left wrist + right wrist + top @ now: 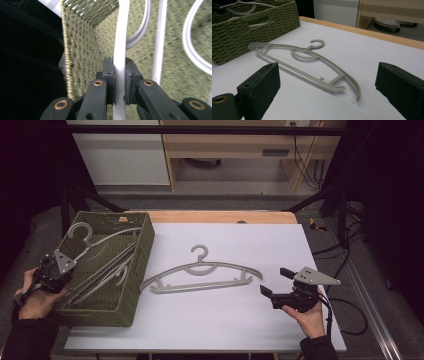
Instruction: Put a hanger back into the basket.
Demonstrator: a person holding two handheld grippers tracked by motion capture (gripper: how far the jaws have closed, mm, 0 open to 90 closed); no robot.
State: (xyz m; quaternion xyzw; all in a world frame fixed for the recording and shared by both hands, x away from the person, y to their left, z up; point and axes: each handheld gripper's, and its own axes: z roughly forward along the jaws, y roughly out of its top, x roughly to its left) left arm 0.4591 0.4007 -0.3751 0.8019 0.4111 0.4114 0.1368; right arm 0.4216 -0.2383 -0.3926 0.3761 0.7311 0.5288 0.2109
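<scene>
My left gripper point(76, 254) is over the near left corner of the green woven basket point(137, 265), shut on a pale grey hanger point(100, 242) whose hook point(80, 231) points to the far side. In the left gripper view the pads point(109, 80) press on that hanger's thin bar point(121, 42) inside the basket point(82, 50). A second grey hanger point(202, 276) lies flat on the white table top, hook facing away. My right gripper point(276, 281) stands open just right of it, nothing between its fingers. The right gripper view shows this hanger point(304, 56) ahead of the wide-open gripper point(328, 75).
More grey hangers point(107, 277) lie in the basket, seen as bars and curves point(160, 37). The basket point(242, 35) stands at the table's left edge. The white sheet point(225, 320) covers a wooden table point(220, 216). Cables trail off the right side.
</scene>
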